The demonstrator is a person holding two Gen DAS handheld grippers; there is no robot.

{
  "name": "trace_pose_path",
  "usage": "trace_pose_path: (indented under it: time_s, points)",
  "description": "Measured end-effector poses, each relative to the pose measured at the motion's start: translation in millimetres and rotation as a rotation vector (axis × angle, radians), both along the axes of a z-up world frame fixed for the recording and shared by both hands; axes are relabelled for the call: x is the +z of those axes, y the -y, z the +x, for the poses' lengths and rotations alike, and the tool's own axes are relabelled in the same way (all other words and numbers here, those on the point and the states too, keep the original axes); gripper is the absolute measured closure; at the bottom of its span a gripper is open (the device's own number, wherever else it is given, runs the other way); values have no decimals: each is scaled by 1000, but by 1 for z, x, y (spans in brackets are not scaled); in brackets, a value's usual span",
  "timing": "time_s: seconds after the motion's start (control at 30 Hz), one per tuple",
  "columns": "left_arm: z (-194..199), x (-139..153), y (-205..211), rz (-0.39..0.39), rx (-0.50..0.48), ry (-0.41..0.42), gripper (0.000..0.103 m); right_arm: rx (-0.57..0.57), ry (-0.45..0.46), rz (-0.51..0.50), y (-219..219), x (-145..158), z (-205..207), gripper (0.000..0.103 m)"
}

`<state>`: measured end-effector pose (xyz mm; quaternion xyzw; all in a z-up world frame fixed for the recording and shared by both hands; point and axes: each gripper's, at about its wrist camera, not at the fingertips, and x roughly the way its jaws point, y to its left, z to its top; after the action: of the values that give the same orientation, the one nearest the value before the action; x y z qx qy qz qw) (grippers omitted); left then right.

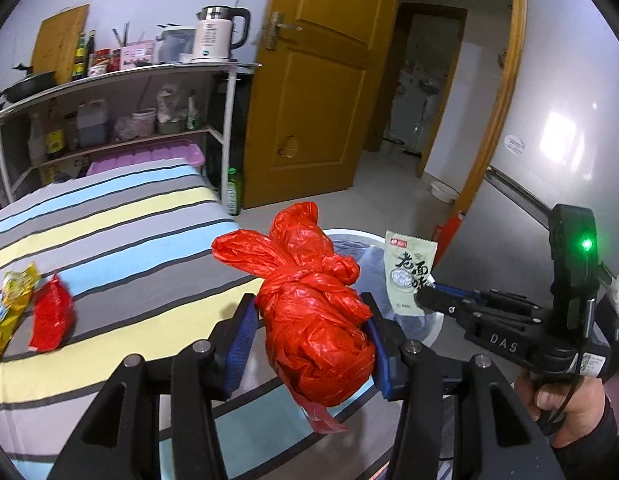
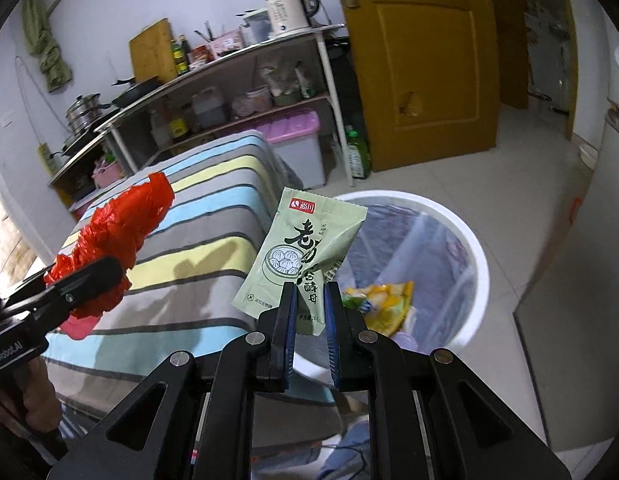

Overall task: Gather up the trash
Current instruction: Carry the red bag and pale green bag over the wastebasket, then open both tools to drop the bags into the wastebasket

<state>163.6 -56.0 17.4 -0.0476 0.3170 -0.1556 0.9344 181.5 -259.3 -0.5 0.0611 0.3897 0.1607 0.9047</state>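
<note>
Your left gripper [image 1: 311, 332] is clenched on the knotted red plastic bag [image 1: 315, 312], its blue pads pressed to both sides, held above the right edge of the striped bed [image 1: 109, 216]. Your right gripper [image 2: 311, 304] grasps the lower edge of the pale green sachet [image 2: 305, 248], jaws nearly together, just over the near-left rim of the white bin [image 2: 475, 264]. That bin stands on the floor right of the bed; its clear liner holds a yellow wrapper [image 2: 385, 306] and other scraps too blurred to tell. Open tile floor lies beyond and right of the bin, up to the wooden door [image 2: 421, 64]. On the bed's left part lie a red packet [image 1: 51, 314] and a yellow packet [image 1: 11, 308], side by side, well apart from your grippers.
</note>
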Motion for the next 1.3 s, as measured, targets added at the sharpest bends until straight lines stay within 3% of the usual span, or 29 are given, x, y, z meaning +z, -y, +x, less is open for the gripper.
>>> trace_pose_path:
  time_s: [0.8, 0.87, 1.0, 1.3]
  points:
    - [65, -39, 63, 37, -119, -128, 48, -94, -146, -5, 45, -48, 30, 88]
    - [67, -41, 65, 38, -118, -141, 47, -98, -146, -6, 46, -49, 30, 87]
    - [70, -42, 63, 30, -112, -150, 43, -108, -141, -4, 48, -48, 29, 73]
    - [53, -29, 49, 11, -85, -97, 43, -97, -76, 11, 43, -26, 18, 73]
